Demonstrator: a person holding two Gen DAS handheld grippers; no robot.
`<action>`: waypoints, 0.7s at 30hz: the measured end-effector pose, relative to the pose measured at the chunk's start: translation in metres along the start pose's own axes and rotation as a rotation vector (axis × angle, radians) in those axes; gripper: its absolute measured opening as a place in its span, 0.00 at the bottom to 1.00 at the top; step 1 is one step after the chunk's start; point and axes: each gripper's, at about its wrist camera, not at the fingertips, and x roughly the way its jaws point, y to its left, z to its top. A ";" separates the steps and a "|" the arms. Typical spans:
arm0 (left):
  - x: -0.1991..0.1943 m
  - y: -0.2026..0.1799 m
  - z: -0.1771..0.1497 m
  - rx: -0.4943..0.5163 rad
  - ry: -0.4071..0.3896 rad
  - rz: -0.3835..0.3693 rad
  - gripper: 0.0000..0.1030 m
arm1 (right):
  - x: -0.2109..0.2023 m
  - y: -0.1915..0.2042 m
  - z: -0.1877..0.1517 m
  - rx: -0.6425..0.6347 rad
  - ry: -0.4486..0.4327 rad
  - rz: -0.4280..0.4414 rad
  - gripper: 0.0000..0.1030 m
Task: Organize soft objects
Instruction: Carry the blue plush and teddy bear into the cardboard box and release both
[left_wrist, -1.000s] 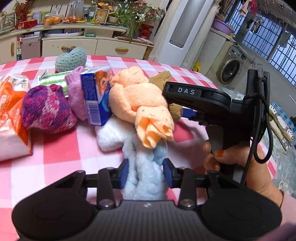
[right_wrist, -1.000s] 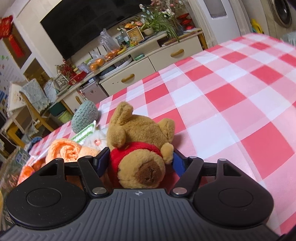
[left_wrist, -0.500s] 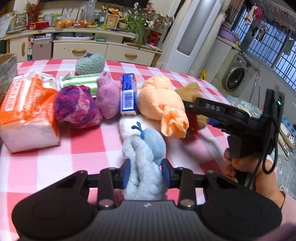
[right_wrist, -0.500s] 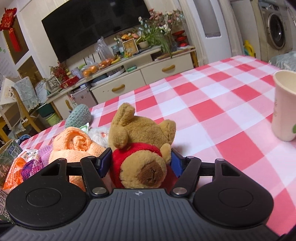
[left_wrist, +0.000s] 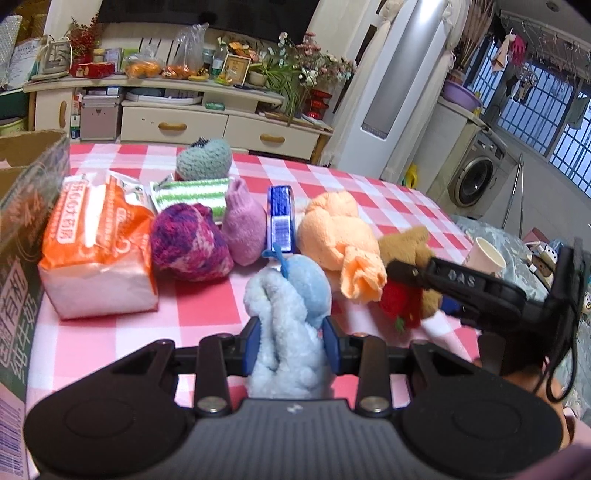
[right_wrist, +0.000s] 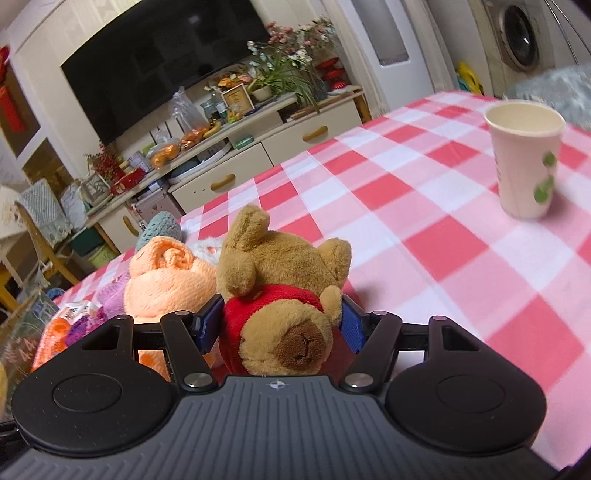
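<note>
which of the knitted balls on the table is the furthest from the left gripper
The grey-green knitted ball, at the far end behind the striped pack; the magenta one and the lilac one lie nearer.

I see a home living room: television (right_wrist: 162, 70), sideboard (left_wrist: 221, 127), washing machine (left_wrist: 476, 177), checked counter (right_wrist: 424, 206).

left claw (left_wrist: 290, 341): squeezing a pale blue fluffy towel (left_wrist: 286, 314) between its blue pads, above the checked desk (left_wrist: 207, 310).
right claw (left_wrist: 417, 280): reaching in from the right, gripping a brown teddy bear in red (left_wrist: 410, 280); a hand (left_wrist: 532, 384) is holding its handle.
row behind: an orange tissue pack (left_wrist: 98, 254), a purple knitted ball (left_wrist: 188, 242), a pink sock (left_wrist: 243, 225), a blue carton (left_wrist: 280, 219) and a peach rolled towel (left_wrist: 343, 240) are lying side by side.
left edge: a cardboard box (left_wrist: 22, 236) is standing beside the tissue pack.
far right: a paper cup (left_wrist: 485, 254) is standing behind the right claw.
</note>
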 end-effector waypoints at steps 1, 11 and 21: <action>-0.002 0.001 0.000 -0.001 -0.006 -0.001 0.33 | -0.001 0.001 -0.001 0.009 0.002 0.001 0.78; -0.022 0.008 0.002 -0.017 -0.058 -0.010 0.33 | -0.027 0.018 -0.010 -0.029 -0.019 0.004 0.78; -0.043 0.021 0.007 -0.052 -0.116 -0.018 0.33 | -0.043 0.044 -0.017 -0.095 -0.030 0.044 0.78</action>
